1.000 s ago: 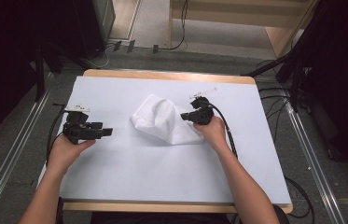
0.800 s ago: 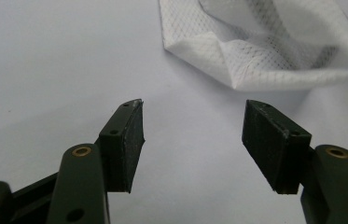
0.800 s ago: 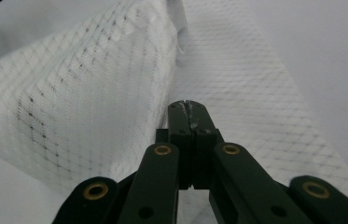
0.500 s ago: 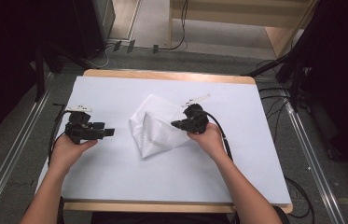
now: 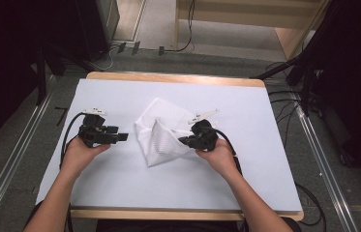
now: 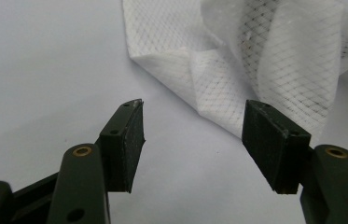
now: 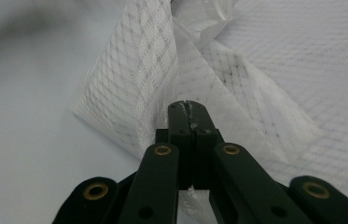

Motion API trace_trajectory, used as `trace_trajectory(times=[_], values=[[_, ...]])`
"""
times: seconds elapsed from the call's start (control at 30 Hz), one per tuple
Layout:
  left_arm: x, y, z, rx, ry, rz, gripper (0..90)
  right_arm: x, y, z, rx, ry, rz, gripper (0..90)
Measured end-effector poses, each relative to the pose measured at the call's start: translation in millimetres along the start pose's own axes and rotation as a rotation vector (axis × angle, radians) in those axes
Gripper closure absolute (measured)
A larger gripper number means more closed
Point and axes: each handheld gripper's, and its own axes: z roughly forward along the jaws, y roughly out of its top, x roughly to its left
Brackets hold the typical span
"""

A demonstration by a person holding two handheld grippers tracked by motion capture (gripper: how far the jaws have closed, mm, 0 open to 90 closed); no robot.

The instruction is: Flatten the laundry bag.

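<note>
A white mesh cloth [image 5: 161, 133] lies crumpled and partly folded in the middle of the white table [image 5: 120, 193]. My right gripper [image 5: 184, 141] is shut on the cloth's right edge, lifting a flap over toward the left. In the right gripper view the jaws are pressed together with the mesh cloth [image 7: 129, 93] pinched between them. My left gripper [image 5: 123, 137] rests just left of the cloth, open and holding nothing. The left gripper view shows the cloth [image 6: 265, 65] ahead of its spread fingers [image 6: 127, 140], not touching them.
The table's wooden far edge [image 5: 168, 77] and near edge [image 5: 168, 212] frame the white surface. Black cables [image 5: 284, 96] trail off the right side. Metal rails [image 5: 18, 159] run along the floor on both sides.
My right gripper has pulled the cloth's right edge leftward and toward me, folding it over. The left gripper has edged slightly right toward the cloth.
</note>
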Motion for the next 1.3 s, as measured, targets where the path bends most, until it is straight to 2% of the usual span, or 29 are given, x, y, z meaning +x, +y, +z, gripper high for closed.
trace_trajectory(times=[0.13, 0.23, 0.4, 0.47, 0.57, 0.77, 1.03, 1.3], values=[[-2.5, 4.5, 7.2, 0.015, -0.009, 0.010, 39.8, -3.8, -6.5, -8.1, -0.007, -0.016, 0.012, 90.0], [-4.0, 6.7, 9.9, 0.016, -0.015, 0.016, 39.8, -6.4, -5.5, -13.7, -0.036, -0.023, 0.031, 87.9], [-2.8, 7.6, 10.4, 0.015, -0.015, 0.012, 39.8, -10.1, 5.9, -24.5, -0.075, -0.051, 0.046, 83.3], [-2.4, 7.6, 9.4, 0.015, -0.019, 0.011, 39.8, -9.9, 13.3, -27.4, -0.085, -0.045, 0.048, 81.8], [-1.5, 7.1, 8.0, 0.009, -0.013, 0.007, 39.8, -6.3, 24.2, -26.9, -0.094, -0.045, 0.026, 78.5], [0.6, 6.6, 6.1, 0.003, -0.012, 0.000, 39.8, -0.4, 42.0, -15.7, -0.089, -0.046, 0.005, 74.1], [3.4, 5.9, 4.2, 0.002, -0.006, -0.003, 39.9, 13.4, 68.5, 4.9, -0.086, -0.028, -0.028, 63.3], [5.1, 5.0, 3.6, 0.000, -0.007, -0.012, 39.8, 14.1, 81.2, 42.9, -0.015, -0.042, -0.020, 57.7]])
